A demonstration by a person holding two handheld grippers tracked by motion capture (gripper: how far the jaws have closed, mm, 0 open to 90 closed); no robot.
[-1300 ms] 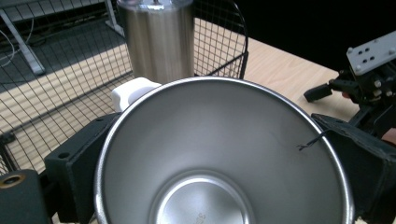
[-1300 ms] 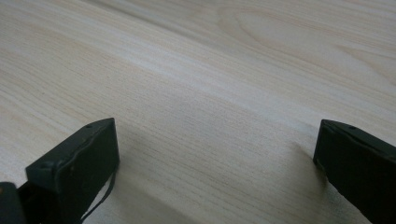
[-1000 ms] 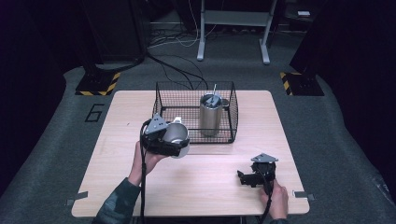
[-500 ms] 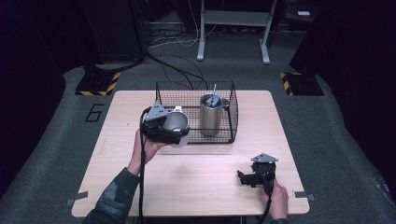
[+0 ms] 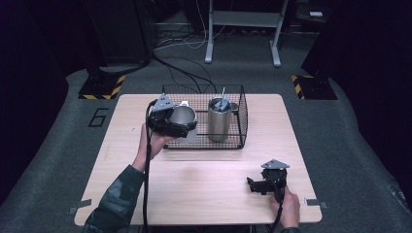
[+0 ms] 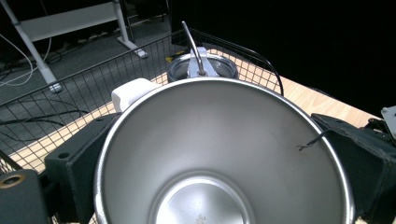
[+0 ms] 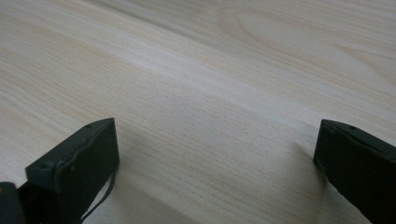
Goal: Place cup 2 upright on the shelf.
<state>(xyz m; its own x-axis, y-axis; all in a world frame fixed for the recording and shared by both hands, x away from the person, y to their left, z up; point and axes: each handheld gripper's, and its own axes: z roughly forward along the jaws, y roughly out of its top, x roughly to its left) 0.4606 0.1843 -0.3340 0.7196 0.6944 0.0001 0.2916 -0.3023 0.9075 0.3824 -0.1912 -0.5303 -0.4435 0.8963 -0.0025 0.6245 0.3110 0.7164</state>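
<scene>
While the left gripper (image 5: 171,122) holds a shiny, open-mouthed stainless-steel cup (image 5: 183,116) clamped between its two black jaws at the left wall of the black wire-mesh basket (image 5: 240,121), the job looks roughly half done, judging by how things lie: one tall brushed-steel tumbler with a lid and a metal straw (image 5: 219,119) stands upright inside the basket, just beyond and to the right of the held cup, while that cup is not yet set down in there. From the left gripper view the cup's rim (image 6: 224,84) sits directly ahead of the jaws, with the tumbler's lid and straw (image 6: 201,65) behind it and a small white block (image 6: 133,92) just beside the rim. What seems left is to lower the cup beside the tumbler and let go. Farther right, the right gripper (image 5: 265,184) rests low on the pale wooden table (image 5: 204,179), its jaws spread wide with nothing between them, well apart from the basket. Counted: two steel vessels, one basket, two grippers.
</scene>
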